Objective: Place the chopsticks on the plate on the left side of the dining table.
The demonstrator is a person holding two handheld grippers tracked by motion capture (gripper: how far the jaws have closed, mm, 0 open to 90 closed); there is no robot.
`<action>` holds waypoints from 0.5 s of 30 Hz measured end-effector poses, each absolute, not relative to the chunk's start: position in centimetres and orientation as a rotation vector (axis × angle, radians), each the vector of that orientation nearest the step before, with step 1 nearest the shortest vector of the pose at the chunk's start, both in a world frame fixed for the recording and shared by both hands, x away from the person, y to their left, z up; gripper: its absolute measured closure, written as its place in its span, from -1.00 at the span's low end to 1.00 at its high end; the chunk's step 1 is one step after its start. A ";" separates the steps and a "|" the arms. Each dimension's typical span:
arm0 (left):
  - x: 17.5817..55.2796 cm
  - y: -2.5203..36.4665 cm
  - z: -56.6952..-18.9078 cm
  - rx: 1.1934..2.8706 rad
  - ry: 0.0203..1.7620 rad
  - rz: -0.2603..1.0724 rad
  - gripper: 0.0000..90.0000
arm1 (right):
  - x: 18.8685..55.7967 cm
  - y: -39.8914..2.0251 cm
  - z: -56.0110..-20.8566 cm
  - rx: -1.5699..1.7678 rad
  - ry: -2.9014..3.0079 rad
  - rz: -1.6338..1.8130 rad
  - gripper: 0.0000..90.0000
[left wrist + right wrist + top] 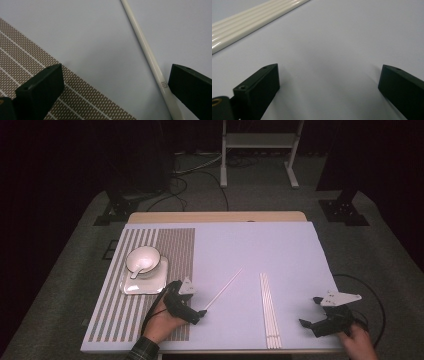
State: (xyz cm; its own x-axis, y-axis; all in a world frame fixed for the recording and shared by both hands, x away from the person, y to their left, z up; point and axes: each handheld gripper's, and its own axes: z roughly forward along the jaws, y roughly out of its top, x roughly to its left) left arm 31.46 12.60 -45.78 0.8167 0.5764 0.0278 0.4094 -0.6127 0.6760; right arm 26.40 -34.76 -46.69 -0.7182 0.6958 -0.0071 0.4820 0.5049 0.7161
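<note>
Left gripper (192, 311) at lone chopstick's (223, 289) near end — chopstick bundle (269, 310) apart, right gripper (312, 312) open beside it.

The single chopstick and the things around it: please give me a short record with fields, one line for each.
single chopstick: lies slanted on the table, apart from the others
left gripper: open, jaws either side of the chopstick's near end
right gripper: open, holding nothing, right of the bundle
chopstick bundle: lies side by side, untouched
bowl: with spoon, on a square plate
placemat: striped, under the plate
</note>
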 end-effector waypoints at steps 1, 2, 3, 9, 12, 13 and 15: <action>31.5 12.7 -45.8 2.308 0.723 0.319 -1.00 | 26.4 -34.8 -46.7 0.991 2.457 1.032 -0.95; 31.6 12.8 -45.7 2.314 0.722 0.325 -1.00 | 26.4 -34.8 -46.7 0.990 2.457 1.032 -0.95; 31.6 12.9 -45.6 2.324 0.725 0.335 -1.00 | 26.4 -34.8 -46.7 0.991 2.457 1.032 -0.95; 31.9 13.5 -45.5 2.319 0.746 0.347 -1.00 | 26.4 -34.8 -46.7 0.991 2.456 1.032 -0.95; 31.9 13.5 -45.5 2.316 0.748 0.349 -1.00 | 26.4 -34.8 -46.7 0.991 2.457 1.032 -0.95; 31.9 13.5 -45.4 2.313 0.746 0.348 -1.00 | 26.4 -34.8 -46.7 0.990 2.456 1.032 -0.95; 31.7 13.4 -45.3 2.300 0.745 0.334 -1.00 | 26.4 -34.8 -46.7 0.990 2.456 1.032 -0.95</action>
